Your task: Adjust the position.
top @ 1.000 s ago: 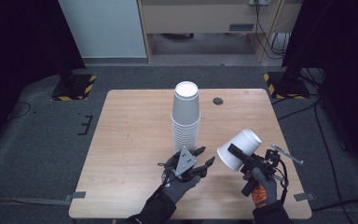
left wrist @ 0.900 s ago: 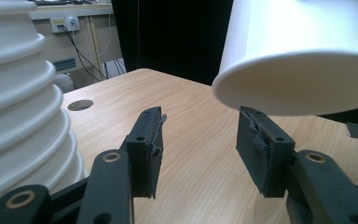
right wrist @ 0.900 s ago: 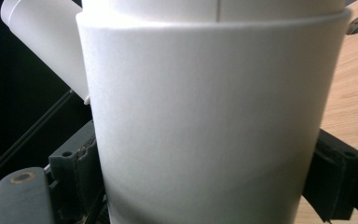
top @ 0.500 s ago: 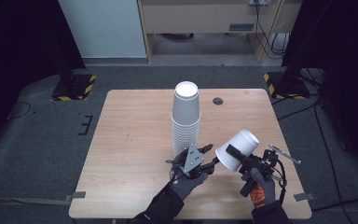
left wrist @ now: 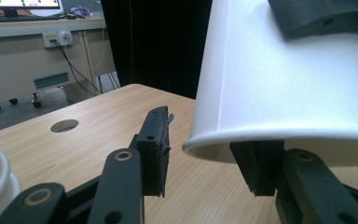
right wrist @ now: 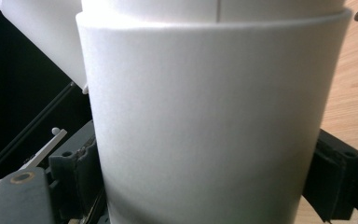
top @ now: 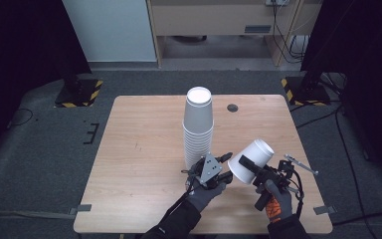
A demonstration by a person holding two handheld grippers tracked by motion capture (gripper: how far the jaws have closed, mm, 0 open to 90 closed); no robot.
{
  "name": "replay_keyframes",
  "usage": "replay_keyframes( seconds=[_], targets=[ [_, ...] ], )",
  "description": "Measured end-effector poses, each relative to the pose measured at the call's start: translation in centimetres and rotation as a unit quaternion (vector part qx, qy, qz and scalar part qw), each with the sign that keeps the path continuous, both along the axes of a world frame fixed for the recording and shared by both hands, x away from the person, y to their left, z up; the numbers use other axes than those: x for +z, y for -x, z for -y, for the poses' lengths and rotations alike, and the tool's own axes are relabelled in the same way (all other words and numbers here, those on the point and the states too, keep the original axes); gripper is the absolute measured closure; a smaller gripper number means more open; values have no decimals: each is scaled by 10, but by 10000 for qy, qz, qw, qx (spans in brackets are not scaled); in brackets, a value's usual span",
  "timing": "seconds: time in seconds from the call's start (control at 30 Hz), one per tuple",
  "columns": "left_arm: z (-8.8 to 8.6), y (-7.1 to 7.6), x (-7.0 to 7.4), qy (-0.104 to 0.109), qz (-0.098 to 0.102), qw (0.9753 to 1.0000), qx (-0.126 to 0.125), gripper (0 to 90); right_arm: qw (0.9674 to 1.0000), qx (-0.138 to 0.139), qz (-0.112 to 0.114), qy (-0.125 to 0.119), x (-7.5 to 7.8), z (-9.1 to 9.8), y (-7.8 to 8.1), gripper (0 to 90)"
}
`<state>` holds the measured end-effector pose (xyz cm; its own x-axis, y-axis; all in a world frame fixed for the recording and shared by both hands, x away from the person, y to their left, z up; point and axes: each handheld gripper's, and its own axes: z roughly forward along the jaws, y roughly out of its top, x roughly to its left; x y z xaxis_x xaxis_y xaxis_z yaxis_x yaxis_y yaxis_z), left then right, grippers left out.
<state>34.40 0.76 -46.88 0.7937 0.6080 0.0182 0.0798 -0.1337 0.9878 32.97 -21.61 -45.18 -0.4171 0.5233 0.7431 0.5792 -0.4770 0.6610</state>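
Right tongs (top: 243,167) clamp the white cup (top: 251,158), tilted above the surface (top: 139,149) at 4 o'clock of the cup stack (top: 198,127); left tongs (top: 224,167), half open and just closing, straddle its rim without gripping, next they must pinch it

High view over table (top: 144,149); both gripper views close on shared white cup (top: 251,162).

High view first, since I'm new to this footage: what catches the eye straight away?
A tall stack of white cups stands upside down near the middle of the wooden table. At the near edge the right gripper clamps a single white cup, tilted with its rim toward the left gripper, whose jaws have just been closing and reach around that rim.
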Motion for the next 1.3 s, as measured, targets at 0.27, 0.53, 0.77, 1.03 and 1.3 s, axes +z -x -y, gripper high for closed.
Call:
replay_keyframes(
  seconds=[0.27,0.53,0.77,1.03,1.3],
  targets=[
    [0,0,2,70,79,9999,4,650,9999,109,-41,28,-2,-4,-1,145],
    [-3,2,1,-81,171,9998,36,774,9999,114,-47,-41,-3,-3,-2,139],
    [-3,4,-2,-143,132,9998,-41,816,10000,87,-14,41,-4,-2,-3,134],
    [-6,8,-4,-164,134,9997,-129,831,9999,102,7,49,-4,-2,-4,125],
    [-10,10,-2,-166,119,9996,-178,833,9999,146,44,70,-4,-2,-5,106]
  ],
)
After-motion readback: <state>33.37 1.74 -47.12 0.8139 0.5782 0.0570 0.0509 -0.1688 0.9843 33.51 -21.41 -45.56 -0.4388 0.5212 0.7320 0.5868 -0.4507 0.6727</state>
